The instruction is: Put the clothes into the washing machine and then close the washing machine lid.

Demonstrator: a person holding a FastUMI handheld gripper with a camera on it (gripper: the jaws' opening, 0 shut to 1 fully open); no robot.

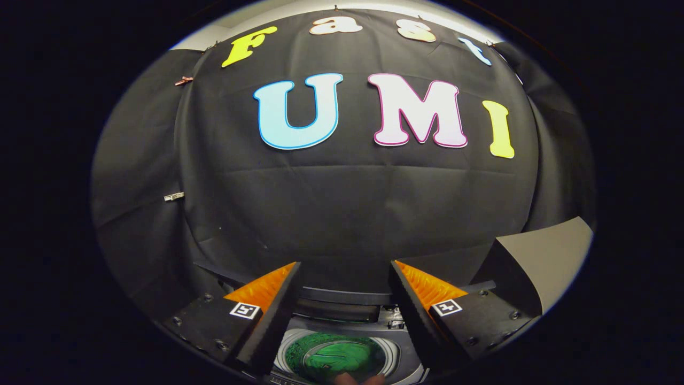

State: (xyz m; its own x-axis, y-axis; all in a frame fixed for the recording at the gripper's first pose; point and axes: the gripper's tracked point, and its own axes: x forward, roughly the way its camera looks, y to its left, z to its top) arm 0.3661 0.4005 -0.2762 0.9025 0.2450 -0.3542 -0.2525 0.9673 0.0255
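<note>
The booth's black cloth wall (342, 214) rises beyond everything, with a tilted grey panel (545, 262) standing off to the right of the fingers. Below and between the fingers lies the washing machine (393, 350), its round tub opening facing up with the lid raised behind it as a dark curved edge, and green clothes (334, 357) lie bunched inside the drum. The gripper (344, 278) hangs above that opening with its two fingers spread well apart, nothing held between them and neither one touching the machine.
</note>
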